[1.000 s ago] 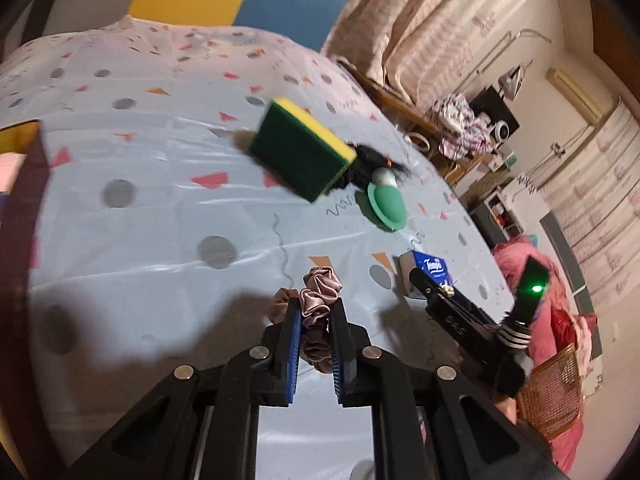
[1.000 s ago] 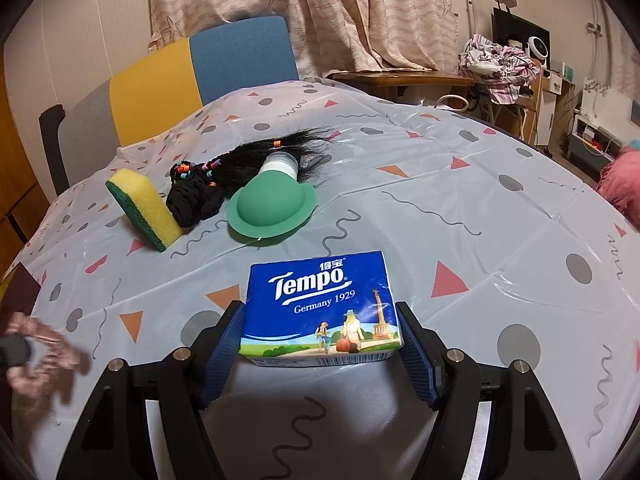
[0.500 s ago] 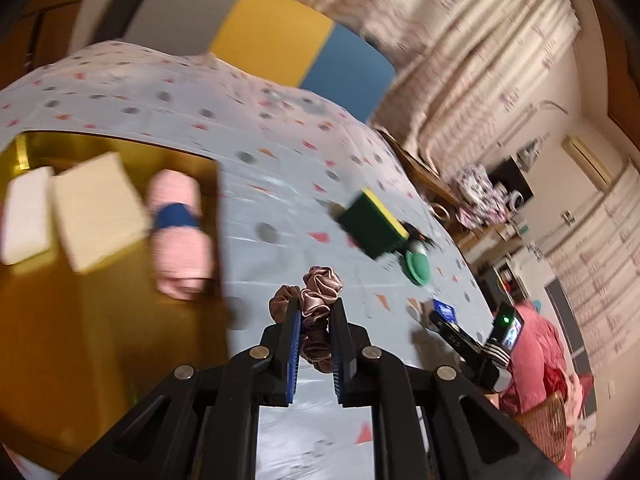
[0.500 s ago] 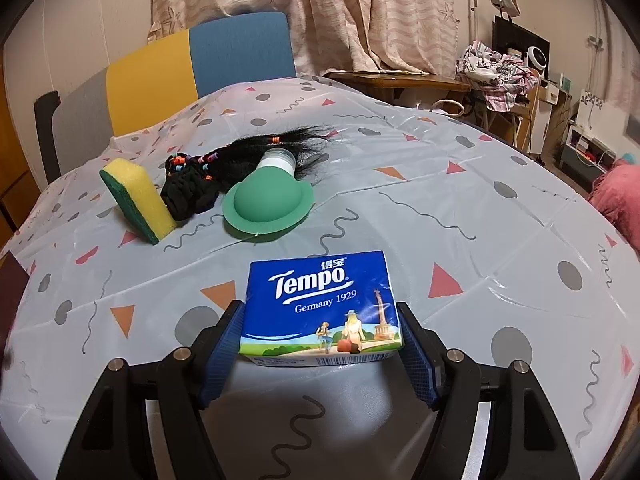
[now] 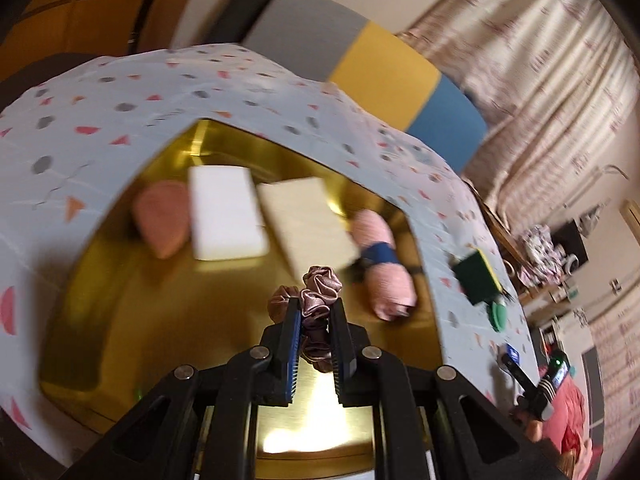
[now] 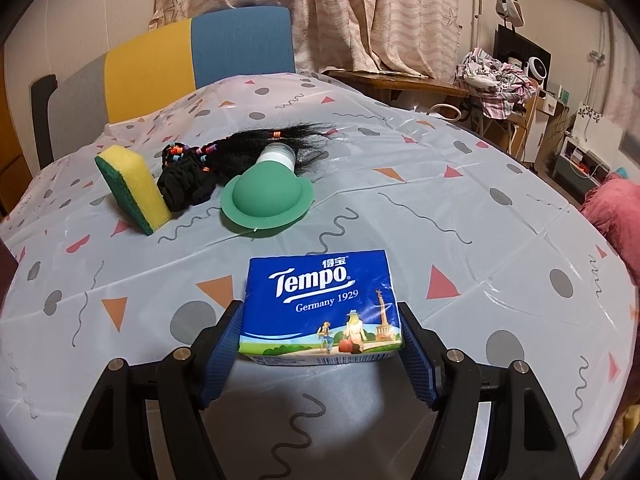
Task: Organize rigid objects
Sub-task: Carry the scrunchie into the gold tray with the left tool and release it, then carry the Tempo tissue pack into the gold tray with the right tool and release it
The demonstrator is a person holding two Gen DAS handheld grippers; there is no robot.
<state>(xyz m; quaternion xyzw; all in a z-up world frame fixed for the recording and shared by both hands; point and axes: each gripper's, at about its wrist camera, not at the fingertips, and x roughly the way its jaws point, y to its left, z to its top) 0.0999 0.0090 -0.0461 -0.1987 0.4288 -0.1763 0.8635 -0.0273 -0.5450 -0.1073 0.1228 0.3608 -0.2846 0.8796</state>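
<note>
My left gripper is shut on a mauve satin scrunchie and hangs over a gold tray. In the tray lie a pink pad, a white block, a cream block and a pink roll with a blue band. My right gripper is shut on a blue Tempo tissue pack low over the patterned tablecloth. Beyond the pack stand a yellow-green sponge on its edge, a green hat-shaped piece and black hair with beads.
The tray sits at the table's left end; the sponge and green piece lie to its right. A grey, yellow and blue chair stands behind the table. Curtains, a cluttered desk and a pink cushion are further off.
The left gripper has swung left with the scrunchie, from above the tablecloth to above the gold tray. The right gripper has stayed almost still on the tissue pack.
</note>
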